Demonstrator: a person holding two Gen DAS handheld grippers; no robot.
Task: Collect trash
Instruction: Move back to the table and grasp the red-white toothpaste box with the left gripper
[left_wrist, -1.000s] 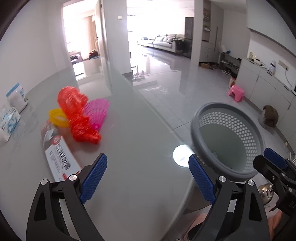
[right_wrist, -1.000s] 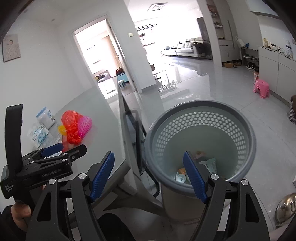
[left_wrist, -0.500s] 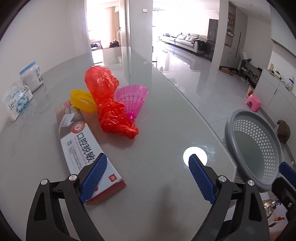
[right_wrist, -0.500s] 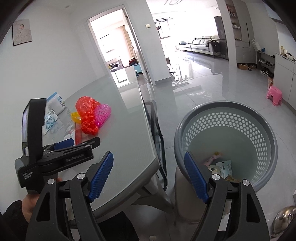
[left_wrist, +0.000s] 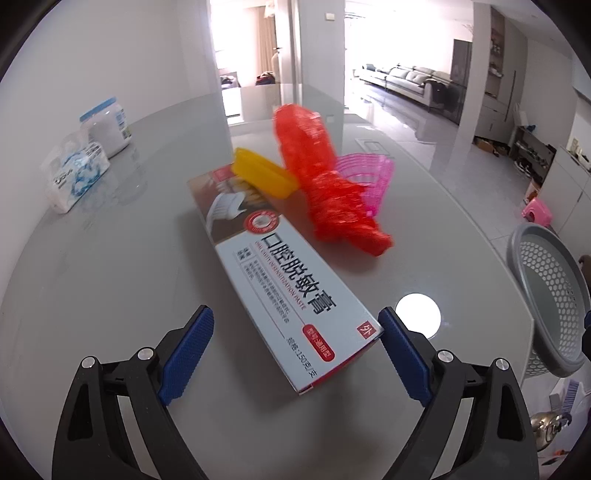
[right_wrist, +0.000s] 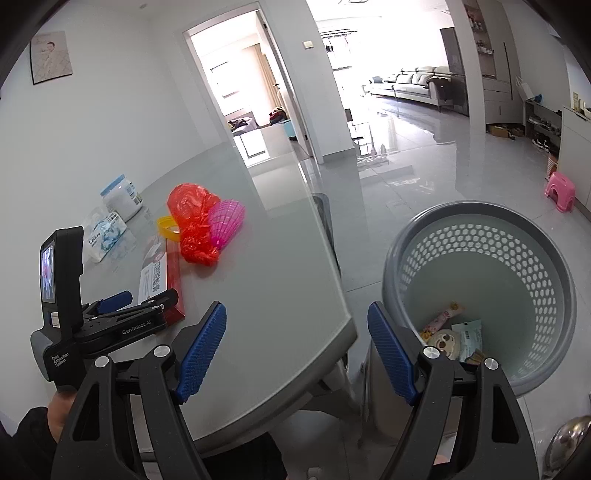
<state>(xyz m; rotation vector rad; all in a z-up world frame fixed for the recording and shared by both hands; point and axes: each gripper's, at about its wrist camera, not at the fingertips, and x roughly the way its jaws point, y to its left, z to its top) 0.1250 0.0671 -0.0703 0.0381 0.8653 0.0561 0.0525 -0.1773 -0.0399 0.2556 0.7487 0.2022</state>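
A long white and red toothpaste box (left_wrist: 280, 273) lies on the grey glass table (left_wrist: 110, 295). Behind it sit a red mesh bag (left_wrist: 325, 184), a yellow ring (left_wrist: 264, 177) and a pink mesh piece (left_wrist: 369, 177). My left gripper (left_wrist: 295, 350) is open just above the table. The box's near end lies between its blue pads, and neither pad touches it. In the right wrist view the left gripper (right_wrist: 147, 301) hovers by the box (right_wrist: 159, 273). My right gripper (right_wrist: 295, 332) is open and empty over the table's edge, beside the grey perforated basket (right_wrist: 476, 206) holding several wrappers (right_wrist: 454, 332).
A white jar (left_wrist: 107, 127) and a tissue pack (left_wrist: 74, 173) stand at the table's far left. The basket (left_wrist: 546, 302) stands on the floor right of the table edge. A chair back (right_wrist: 325, 221) is tucked under the table, a pink stool (right_wrist: 559, 192) stands farther off, and a pot lid (right_wrist: 569, 443) lies nearby.
My left gripper has swung away from the basket and across the table to the toothpaste box, whose end now sits between its pads. The right gripper has shifted a little, still open.
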